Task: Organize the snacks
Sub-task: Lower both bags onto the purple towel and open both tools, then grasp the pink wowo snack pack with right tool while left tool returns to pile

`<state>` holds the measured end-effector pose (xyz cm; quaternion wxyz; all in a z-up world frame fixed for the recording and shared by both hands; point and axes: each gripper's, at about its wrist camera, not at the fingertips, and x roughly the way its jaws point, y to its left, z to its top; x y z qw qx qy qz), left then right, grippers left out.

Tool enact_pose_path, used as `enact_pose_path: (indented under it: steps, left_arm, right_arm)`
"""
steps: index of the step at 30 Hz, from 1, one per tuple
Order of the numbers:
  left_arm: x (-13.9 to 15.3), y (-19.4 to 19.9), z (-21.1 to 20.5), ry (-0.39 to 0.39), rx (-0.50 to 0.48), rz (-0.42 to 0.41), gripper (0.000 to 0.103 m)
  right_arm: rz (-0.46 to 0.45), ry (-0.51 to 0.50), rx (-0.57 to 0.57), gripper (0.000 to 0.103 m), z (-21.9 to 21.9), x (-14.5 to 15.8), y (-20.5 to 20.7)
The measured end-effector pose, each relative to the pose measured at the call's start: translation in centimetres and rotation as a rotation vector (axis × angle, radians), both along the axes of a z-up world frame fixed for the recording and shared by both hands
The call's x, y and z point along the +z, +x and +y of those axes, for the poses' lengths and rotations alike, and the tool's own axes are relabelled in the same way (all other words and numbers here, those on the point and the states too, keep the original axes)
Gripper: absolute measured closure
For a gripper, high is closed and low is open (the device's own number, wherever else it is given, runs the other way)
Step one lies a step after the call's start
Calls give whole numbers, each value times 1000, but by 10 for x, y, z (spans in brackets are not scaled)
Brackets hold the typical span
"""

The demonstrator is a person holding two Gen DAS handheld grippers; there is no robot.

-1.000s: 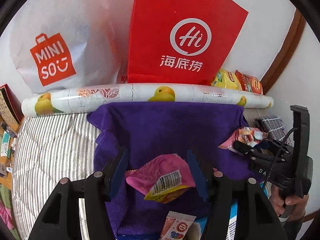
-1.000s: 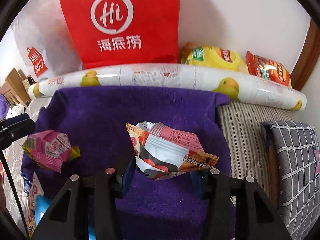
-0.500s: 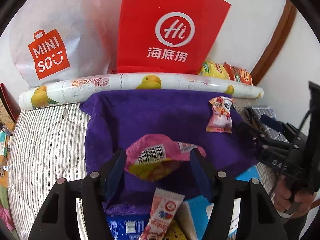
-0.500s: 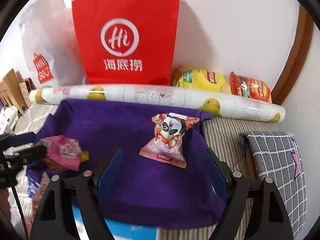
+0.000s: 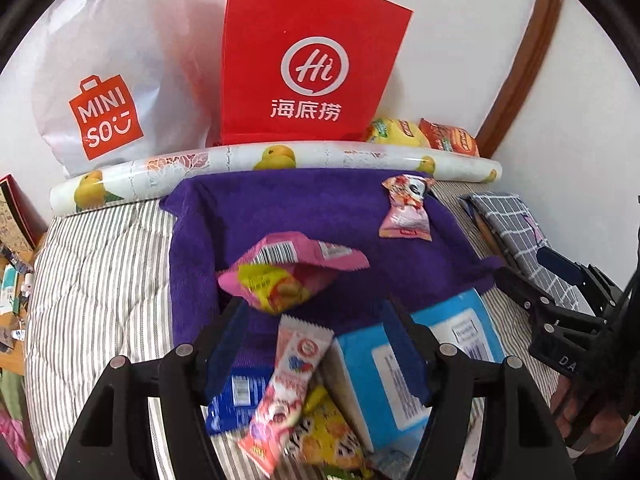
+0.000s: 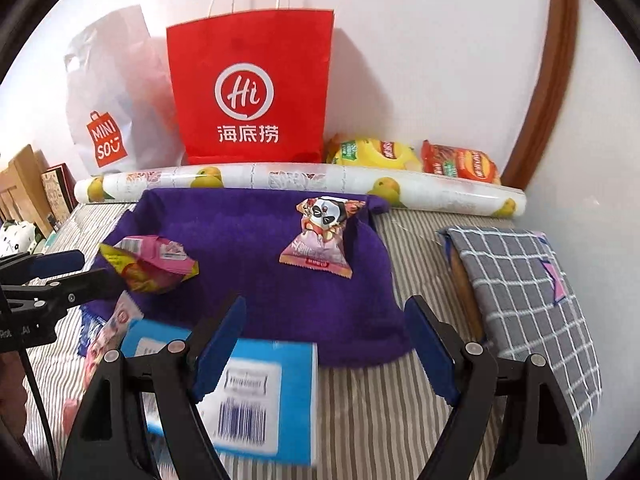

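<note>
Snacks spread over a purple towel (image 5: 304, 216) on a striped bed cover (image 5: 100, 280): pink and yellow packet (image 5: 288, 276), crumpled, barcode side up, near the towel's front edge; pink panda packet (image 6: 320, 240), standing tilted, near the towel's back right corner. Heaped off the towel's front edge, a long pink wafer bar (image 5: 292, 384), a yellow packet (image 5: 328, 440), a dark blue packet (image 5: 236, 396) and a light blue box (image 6: 256, 392). Left gripper (image 5: 316, 316) released, jaws just been opening, nothing pressed between the blue pads; pink and yellow packet just beyond the tips, loose on the towel, wafer bar lying below between the fingers. Right gripper (image 6: 328, 316) wide apart, holding nothing, jaws having just opened; panda packet well ahead of its tips, light blue box under its left finger. Behind the towel's back edge, a fruit-print roll (image 6: 280, 180), a red paper bag (image 6: 252, 92) and a white shopping bag (image 5: 112, 92).
</note>
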<state>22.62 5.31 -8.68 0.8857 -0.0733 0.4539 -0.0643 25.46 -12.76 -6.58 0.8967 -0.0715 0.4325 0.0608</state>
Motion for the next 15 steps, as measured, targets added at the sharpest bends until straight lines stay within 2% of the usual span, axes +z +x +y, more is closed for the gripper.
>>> enact_pose_path:
  steps: [4,6,15]
  left_arm:
    - [2,-15,-4,8,-6,6,36]
    - [5,-24,-6,16,-5,6,36]
    - [20,-66,-2,38,40,3,36]
  right_arm:
    - [4,52,-12,30,-6,3,-20]
    - [29,71,-19,37,-9,3,-27]
    - [53,58,-18,37,-18,2,-73]
